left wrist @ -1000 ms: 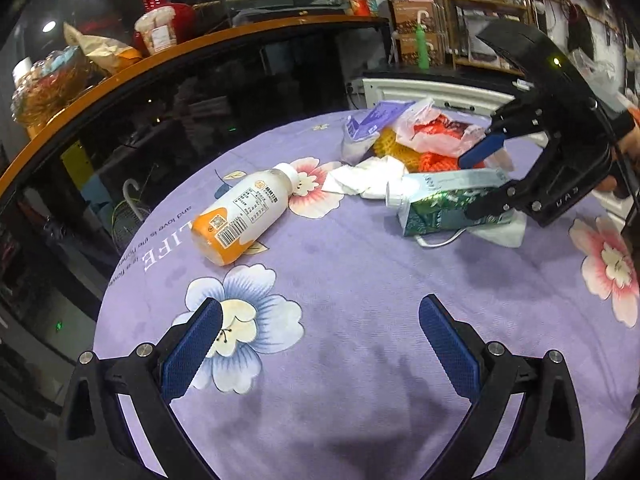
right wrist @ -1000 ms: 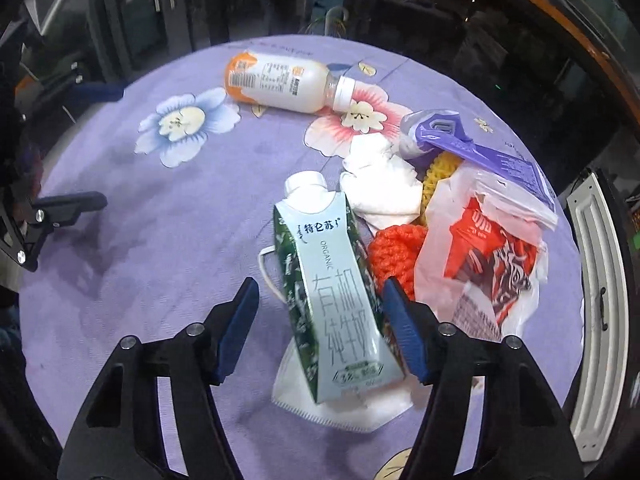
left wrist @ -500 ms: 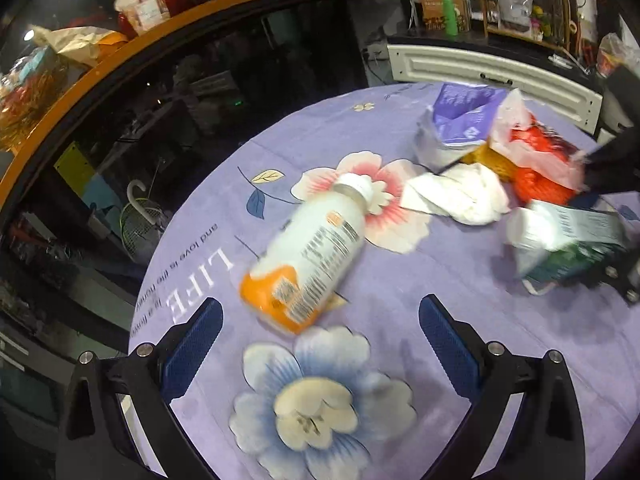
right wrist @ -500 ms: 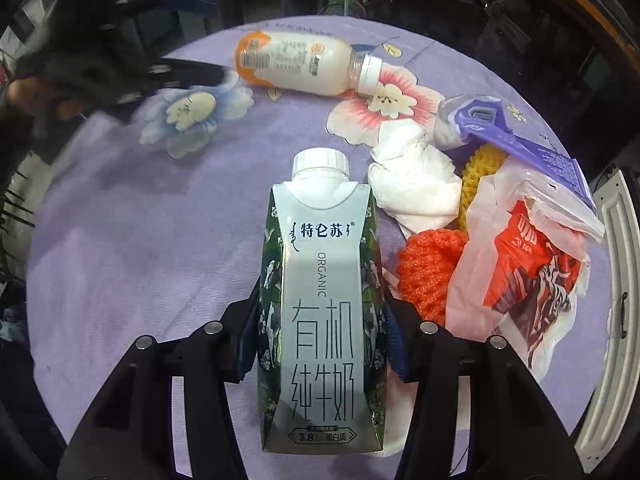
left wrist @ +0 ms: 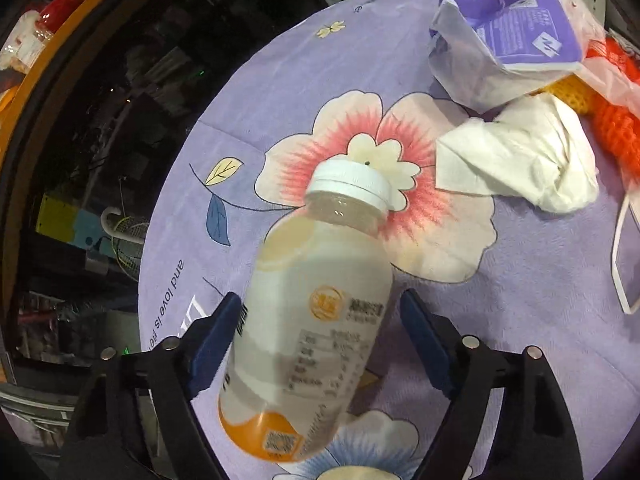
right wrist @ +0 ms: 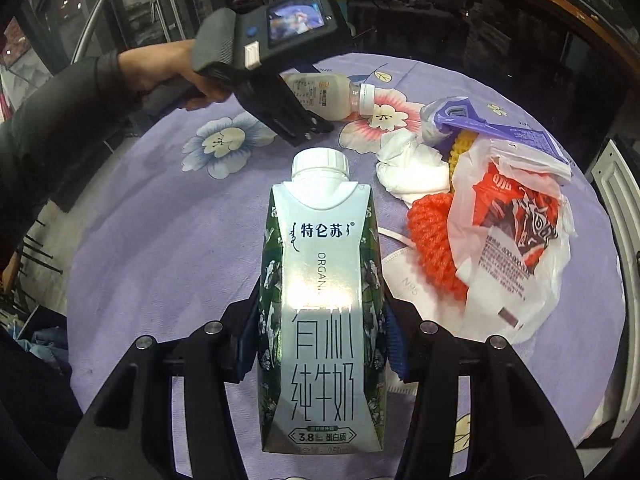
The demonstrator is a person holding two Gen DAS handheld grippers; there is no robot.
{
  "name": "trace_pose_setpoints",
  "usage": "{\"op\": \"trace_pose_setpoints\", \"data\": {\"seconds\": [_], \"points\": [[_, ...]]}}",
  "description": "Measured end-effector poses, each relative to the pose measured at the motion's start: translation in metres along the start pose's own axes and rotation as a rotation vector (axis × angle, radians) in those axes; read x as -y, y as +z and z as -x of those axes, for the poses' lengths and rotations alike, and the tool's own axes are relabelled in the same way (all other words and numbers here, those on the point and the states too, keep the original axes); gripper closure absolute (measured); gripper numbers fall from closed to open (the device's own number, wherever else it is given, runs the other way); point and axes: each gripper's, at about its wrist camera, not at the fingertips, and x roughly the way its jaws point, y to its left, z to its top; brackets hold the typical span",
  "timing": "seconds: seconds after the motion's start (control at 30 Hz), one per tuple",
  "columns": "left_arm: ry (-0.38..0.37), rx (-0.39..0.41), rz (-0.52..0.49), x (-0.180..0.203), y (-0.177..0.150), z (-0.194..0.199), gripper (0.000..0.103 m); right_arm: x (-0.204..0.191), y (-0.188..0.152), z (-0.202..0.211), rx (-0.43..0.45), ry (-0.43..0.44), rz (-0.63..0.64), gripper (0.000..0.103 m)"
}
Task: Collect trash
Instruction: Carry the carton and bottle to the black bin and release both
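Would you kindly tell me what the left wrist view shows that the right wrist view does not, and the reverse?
Only the left wrist view shows the left gripper closing around the lying drink bottle, a gap remaining at its right pad. Only the right wrist view shows the right gripper shut on the milk carton, the hand holding the left gripper, and the red snack bag. Both show the bottle, the crumpled tissue and the purple pouch.
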Motion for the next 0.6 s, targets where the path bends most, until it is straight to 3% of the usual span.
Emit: {"op": "trace_pose_setpoints", "data": {"seconds": [0.17, 0.47, 0.6], "points": [[-0.001, -0.008, 0.043, -0.001, 0.001, 0.003, 0.042, 0.001, -0.006, 0.007, 0.037, 0.015, -0.039, 0.052], [0.006, 0.112, 0.190, 0.012, -0.021, 0.029, 0.042, -0.004, -0.024, 0.024, 0.139, 0.024, -0.140, 0.052], [-0.060, 0.181, 0.317, 0.017, -0.040, 0.056, 0.042, -0.009, -0.039, 0.033, 0.173, 0.024, -0.184, 0.052]]}}
